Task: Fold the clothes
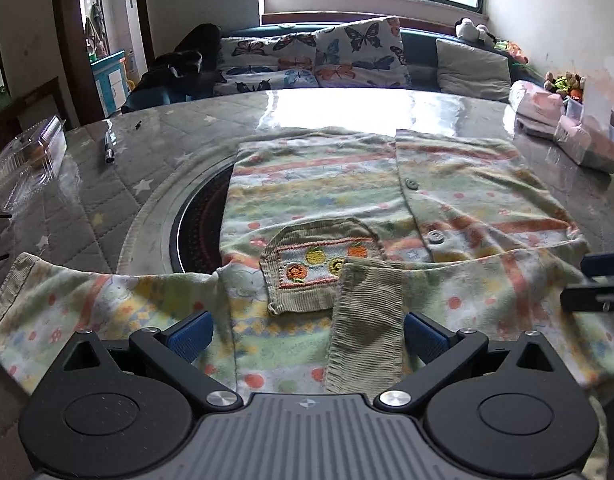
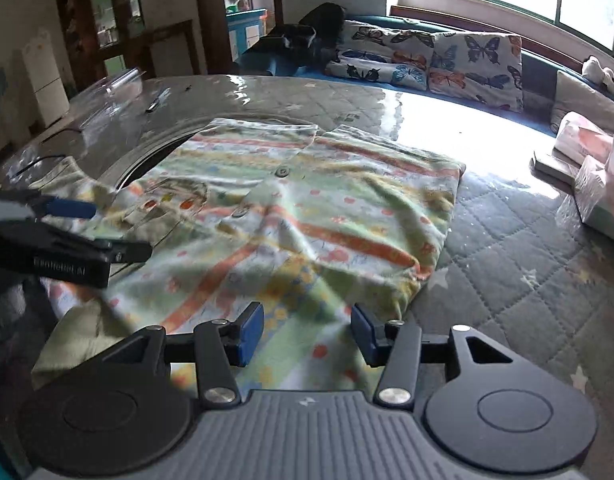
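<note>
A child's striped, flower-print shirt (image 1: 331, 184) with buttons and a chest pocket (image 1: 319, 264) lies on the table. One sleeve with a ribbed cuff (image 1: 363, 332) is folded across its front. My left gripper (image 1: 307, 338) is open, its blue pads either side of that cuff. The other sleeve (image 1: 87, 312) lies spread to the left. In the right wrist view the shirt (image 2: 307, 208) fills the middle. My right gripper (image 2: 307, 330) is open over the shirt's near edge, with cloth between the pads. The left gripper (image 2: 79, 232) shows at the left edge.
The quilted table cover (image 2: 527, 248) lies under clear plastic, with a round inset (image 1: 195, 216) partly under the shirt. A clear plastic box (image 1: 27, 160) and a pen (image 1: 109, 148) lie at the left. Pink packages (image 1: 563, 124) sit at the right. A sofa with butterfly cushions (image 1: 327, 60) stands behind.
</note>
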